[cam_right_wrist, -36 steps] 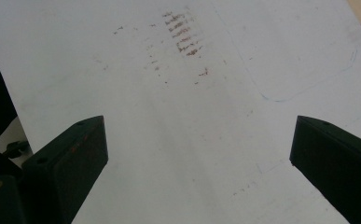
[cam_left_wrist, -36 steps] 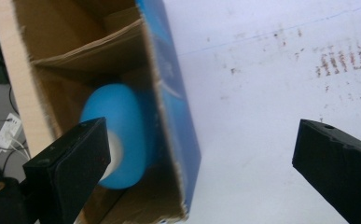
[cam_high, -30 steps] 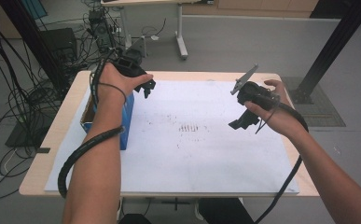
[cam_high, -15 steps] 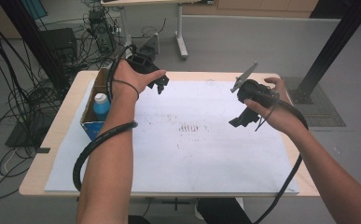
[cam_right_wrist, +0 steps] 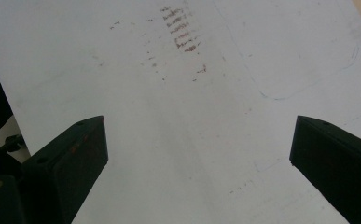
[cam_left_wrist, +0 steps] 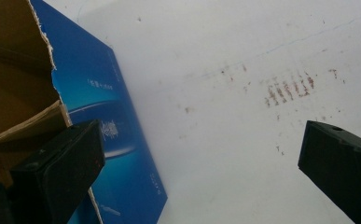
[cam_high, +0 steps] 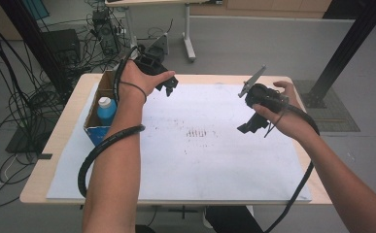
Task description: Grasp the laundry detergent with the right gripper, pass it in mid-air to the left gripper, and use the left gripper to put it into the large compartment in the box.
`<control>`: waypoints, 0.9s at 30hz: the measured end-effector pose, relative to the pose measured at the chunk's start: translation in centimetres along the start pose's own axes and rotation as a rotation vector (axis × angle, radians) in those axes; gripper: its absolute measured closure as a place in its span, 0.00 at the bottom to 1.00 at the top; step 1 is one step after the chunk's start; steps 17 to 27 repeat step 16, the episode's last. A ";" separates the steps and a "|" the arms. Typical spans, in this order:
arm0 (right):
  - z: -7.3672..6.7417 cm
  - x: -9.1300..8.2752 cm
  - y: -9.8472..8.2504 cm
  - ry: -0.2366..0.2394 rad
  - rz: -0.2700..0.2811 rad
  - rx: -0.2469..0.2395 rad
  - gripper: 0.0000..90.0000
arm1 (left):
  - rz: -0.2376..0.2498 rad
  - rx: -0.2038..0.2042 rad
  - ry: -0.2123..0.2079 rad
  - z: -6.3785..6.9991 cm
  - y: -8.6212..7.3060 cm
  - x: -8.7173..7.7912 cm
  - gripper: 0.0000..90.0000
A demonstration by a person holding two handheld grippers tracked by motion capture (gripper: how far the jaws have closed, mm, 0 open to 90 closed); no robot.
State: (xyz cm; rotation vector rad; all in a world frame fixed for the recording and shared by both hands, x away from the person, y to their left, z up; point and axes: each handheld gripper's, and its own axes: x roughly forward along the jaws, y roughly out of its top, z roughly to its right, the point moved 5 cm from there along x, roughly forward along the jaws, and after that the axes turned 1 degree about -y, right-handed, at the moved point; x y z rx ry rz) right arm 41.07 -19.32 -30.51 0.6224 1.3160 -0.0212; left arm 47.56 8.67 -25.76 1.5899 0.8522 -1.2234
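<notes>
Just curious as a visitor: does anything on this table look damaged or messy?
Yes. The box at the table's left edge has a ragged, torn rim, and reddish-brown smudges stain the middle of the white sheet.

Blue-capped bottle (cam_high: 107,109) stands upright in cardboard box (cam_high: 94,127).

Box (cam_high: 94,127): my left forearm covers its near end, and the left gripper view cuts it off at the edge
Bottle (cam_high: 107,110): I see the cap and shoulders, the rest sits inside the box
Box print (cam_left_wrist: 104,128): too blurred to read
</notes>
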 end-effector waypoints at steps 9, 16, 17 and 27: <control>-0.2 0.0 0.1 0.000 0.000 -0.004 0.05 | 0.007 0.002 0.003 0.1 -0.1 -0.1 0.01; -0.3 0.0 -0.1 0.000 0.001 -0.006 0.05 | 0.014 0.002 0.010 0.1 -0.4 -0.2 0.01; -0.3 0.0 -0.1 0.000 0.001 -0.006 0.05 | 0.014 0.002 0.010 0.1 -0.4 -0.2 0.01; -0.3 0.0 -0.1 0.000 0.001 -0.006 0.05 | 0.014 0.002 0.010 0.1 -0.4 -0.2 0.01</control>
